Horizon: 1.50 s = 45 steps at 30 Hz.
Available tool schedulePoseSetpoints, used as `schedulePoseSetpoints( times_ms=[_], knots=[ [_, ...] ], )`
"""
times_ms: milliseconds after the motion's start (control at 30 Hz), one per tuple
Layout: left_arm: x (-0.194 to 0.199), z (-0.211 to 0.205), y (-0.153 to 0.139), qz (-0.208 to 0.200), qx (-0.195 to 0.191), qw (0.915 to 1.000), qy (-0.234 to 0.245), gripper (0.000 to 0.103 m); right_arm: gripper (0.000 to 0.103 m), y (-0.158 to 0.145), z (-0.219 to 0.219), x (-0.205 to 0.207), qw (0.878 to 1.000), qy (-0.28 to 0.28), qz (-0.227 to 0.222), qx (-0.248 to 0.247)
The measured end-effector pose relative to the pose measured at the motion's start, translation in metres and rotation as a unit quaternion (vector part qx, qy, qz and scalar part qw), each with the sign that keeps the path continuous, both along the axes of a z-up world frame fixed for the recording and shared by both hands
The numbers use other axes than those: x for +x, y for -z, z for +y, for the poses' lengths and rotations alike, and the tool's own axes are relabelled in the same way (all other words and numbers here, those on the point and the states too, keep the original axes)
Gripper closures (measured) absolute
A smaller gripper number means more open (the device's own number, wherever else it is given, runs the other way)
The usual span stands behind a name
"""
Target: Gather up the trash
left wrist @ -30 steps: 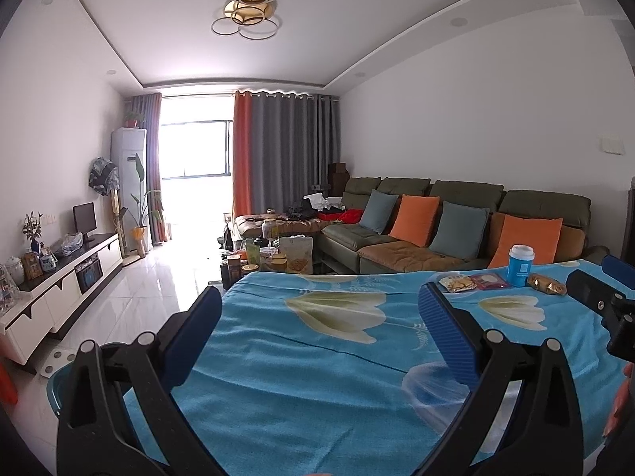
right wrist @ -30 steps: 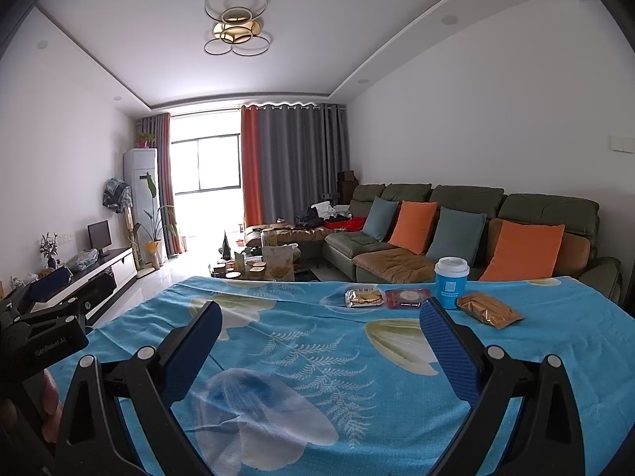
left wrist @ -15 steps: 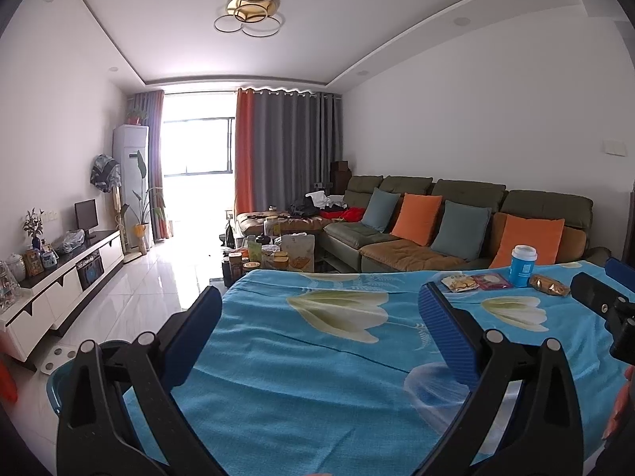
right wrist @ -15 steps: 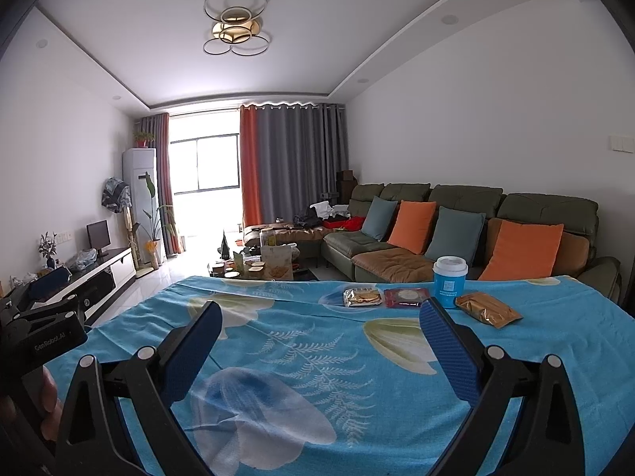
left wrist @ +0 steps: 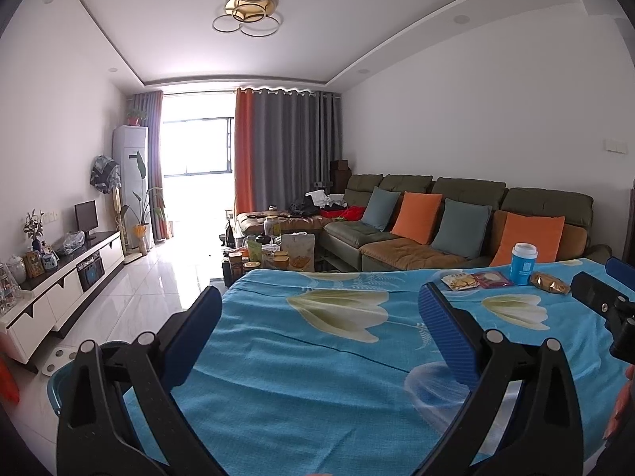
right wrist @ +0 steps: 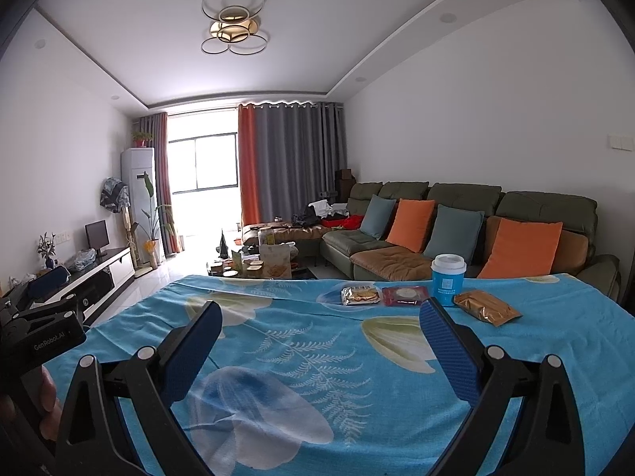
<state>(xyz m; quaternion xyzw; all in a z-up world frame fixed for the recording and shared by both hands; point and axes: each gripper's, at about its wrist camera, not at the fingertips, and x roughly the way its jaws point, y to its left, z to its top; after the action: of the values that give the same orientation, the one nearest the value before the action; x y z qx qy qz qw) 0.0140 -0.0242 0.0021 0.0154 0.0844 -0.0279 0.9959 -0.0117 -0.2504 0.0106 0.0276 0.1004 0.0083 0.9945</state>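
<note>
On the far side of the table's blue flowered cloth (right wrist: 317,357) lie a clear snack packet (right wrist: 360,296), a red packet (right wrist: 405,295), a blue paper cup with a white lid (right wrist: 447,279) and a gold wrapper (right wrist: 486,306). They also show far right in the left wrist view: snack packet (left wrist: 459,281), red packet (left wrist: 492,279), cup (left wrist: 523,263), gold wrapper (left wrist: 551,283). My right gripper (right wrist: 317,319) is open and empty, well short of them. My left gripper (left wrist: 319,311) is open and empty over the table's left part.
A blue bin rim (left wrist: 59,384) shows on the floor at the table's left edge. Behind the table are a green sofa with cushions (right wrist: 456,230), a cluttered coffee table (left wrist: 274,256) and a TV cabinet (left wrist: 63,277) along the left wall.
Both views have shifted slightly; the trash items sit a little lower and nearer in the right wrist view. Both grippers stay open and empty.
</note>
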Motion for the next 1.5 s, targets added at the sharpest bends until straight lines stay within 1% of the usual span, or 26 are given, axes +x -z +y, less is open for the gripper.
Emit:
schedulePoseSetpoints(
  times_ms=[1500],
  knots=[
    [0.0018, -0.0007, 0.0009, 0.006, 0.001, 1.0, 0.005, 0.006, 0.007, 0.0026, 0.0003, -0.0019, 1.0, 0.004, -0.004, 0.002]
  ],
)
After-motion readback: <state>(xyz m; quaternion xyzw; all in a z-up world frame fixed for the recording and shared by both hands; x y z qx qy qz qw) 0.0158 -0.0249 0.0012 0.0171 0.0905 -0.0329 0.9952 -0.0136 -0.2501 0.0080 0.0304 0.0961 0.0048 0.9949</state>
